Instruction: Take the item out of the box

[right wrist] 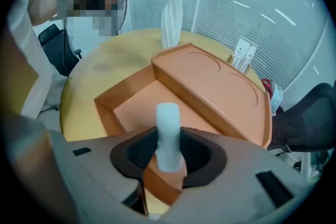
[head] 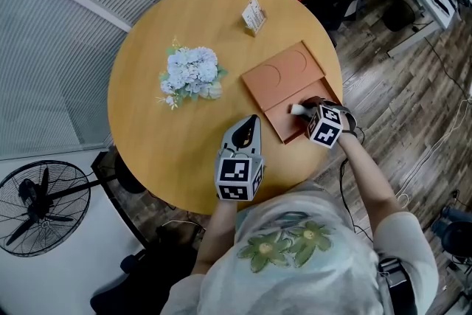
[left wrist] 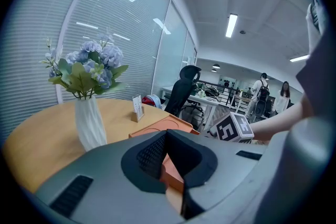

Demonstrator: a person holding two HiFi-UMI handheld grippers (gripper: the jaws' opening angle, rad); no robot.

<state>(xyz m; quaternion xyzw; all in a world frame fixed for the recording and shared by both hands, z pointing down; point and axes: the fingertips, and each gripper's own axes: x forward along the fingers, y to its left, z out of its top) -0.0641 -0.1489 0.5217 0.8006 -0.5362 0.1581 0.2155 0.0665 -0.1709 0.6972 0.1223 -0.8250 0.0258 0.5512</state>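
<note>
An orange box (head: 274, 116) lies open at the table's right side, its lid (head: 284, 72) folded back flat beside it. My right gripper (head: 304, 111) hangs over the box's tray and is shut on a white tube-shaped item (head: 298, 109). In the right gripper view the white item (right wrist: 168, 131) stands upright between the jaws of that gripper (right wrist: 168, 157), above the tray's floor (right wrist: 139, 107). My left gripper (head: 252, 122) rests near the table's front, just left of the box, shut with nothing in it. The left gripper (left wrist: 167, 136) shows the box's corner (left wrist: 172, 176) beyond its tips.
A white vase of pale blue flowers (head: 190, 74) stands on the round wooden table (head: 155, 136), left of the box. A small card holder (head: 254, 14) sits at the far edge. A fan (head: 37, 206) stands on the floor at the left. Office chairs and desks lie beyond the table.
</note>
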